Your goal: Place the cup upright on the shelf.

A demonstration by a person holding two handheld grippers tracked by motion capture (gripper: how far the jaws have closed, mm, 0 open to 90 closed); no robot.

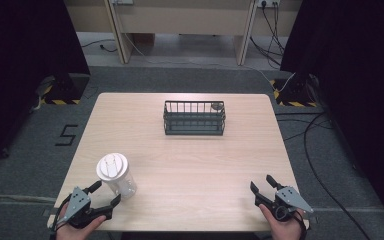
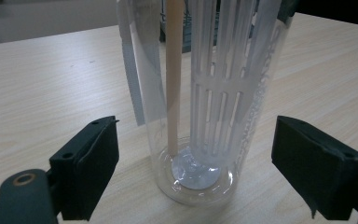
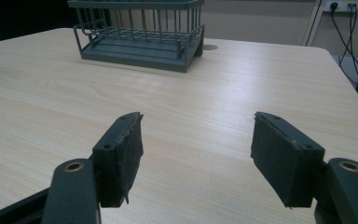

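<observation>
Left tool [image 1: 106, 194] sits at the near-left corner of the bench [image 1: 190, 155], jaws wide apart, straddling the base of a clear bottle [image 1: 116, 176] with a white lid. Left gripper view: bottle [image 2: 200, 102] stands upright between the pads, gap on both sides, no contact. White slotted insert and a tan strip visible inside it.

Right tool [image 1: 262, 185] at the near-right corner, held in the person's right hand [image 1: 285, 225], jaws also apart, nothing between them. Right gripper view: right tool [image 3: 196, 149] points across bare bench toward the dark wire basket [image 3: 140, 32].

Basket [image 1: 194, 118] sits at the far centre of the bench, well apart from bottle and both tools. Small round grey thing just behind its right end, too small to identify.
</observation>
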